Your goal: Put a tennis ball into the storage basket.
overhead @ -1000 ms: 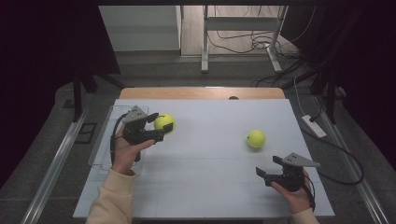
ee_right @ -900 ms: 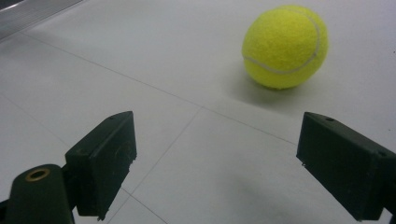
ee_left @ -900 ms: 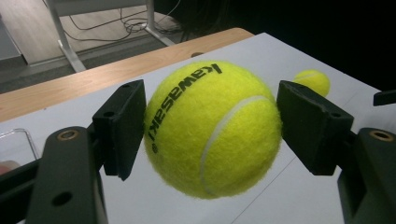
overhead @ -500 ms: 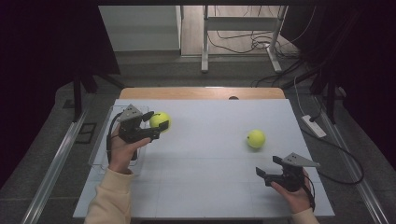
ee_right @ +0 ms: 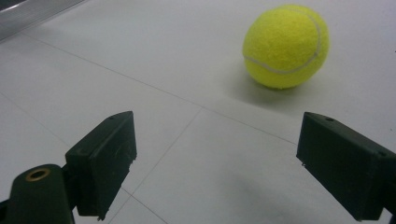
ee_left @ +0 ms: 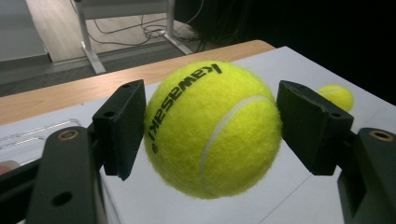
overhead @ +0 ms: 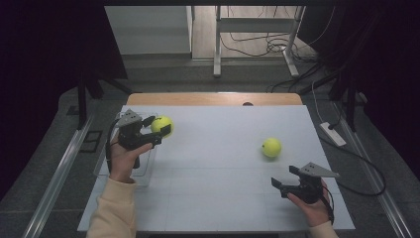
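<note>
Two tennis balls showed in the high view: the held ball [overhead: 161, 124] sat in the left tongs [overhead: 159, 133] above the surface's [overhead: 218, 148] left edge, at about nine o'clock, over a clear tray [overhead: 143, 171]; the loose ball [overhead: 271, 147] lay at three o'clock, near the right tongs [overhead: 280, 184].

In the left gripper view, both pads squeezed the held ball [ee_left: 212, 128] across its middle (felt looked grippy, light, slightly springy, so a hold at the widest part seemed safest).

In the right gripper view, the right tongs [ee_right: 219, 158] stood wide apart and empty, the loose ball [ee_right: 286, 45] beyond them at one o'clock.
</note>
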`<state>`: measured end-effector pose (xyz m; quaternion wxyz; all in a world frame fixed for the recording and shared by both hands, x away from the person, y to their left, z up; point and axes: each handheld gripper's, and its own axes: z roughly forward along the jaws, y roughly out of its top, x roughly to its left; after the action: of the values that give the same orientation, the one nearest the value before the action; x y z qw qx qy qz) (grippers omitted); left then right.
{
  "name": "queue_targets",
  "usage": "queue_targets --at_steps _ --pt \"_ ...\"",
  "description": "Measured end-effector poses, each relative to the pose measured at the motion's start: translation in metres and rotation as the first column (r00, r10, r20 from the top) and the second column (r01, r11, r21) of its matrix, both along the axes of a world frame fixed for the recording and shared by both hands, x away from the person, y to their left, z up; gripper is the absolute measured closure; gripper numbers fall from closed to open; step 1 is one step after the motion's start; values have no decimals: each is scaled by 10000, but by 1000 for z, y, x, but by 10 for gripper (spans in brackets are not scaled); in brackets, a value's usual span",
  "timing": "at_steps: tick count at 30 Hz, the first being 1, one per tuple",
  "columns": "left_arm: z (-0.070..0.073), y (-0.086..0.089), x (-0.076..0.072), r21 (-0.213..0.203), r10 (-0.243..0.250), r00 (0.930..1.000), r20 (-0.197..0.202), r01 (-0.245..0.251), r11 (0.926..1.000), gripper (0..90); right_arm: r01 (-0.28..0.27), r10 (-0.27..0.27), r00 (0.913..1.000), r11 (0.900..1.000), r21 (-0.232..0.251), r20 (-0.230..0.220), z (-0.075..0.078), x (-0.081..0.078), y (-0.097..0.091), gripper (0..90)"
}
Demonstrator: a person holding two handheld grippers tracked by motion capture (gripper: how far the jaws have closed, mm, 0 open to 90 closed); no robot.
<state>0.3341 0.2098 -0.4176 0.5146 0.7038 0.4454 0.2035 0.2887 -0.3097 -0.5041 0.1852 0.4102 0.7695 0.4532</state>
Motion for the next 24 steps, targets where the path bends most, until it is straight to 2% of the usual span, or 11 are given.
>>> queue_targets --at_steps 24 --pt "-2 31 2 -74 1014 9948 -29 -1015 9948 277 -18 18 10000 10000 53 7 0 0 -1 116"
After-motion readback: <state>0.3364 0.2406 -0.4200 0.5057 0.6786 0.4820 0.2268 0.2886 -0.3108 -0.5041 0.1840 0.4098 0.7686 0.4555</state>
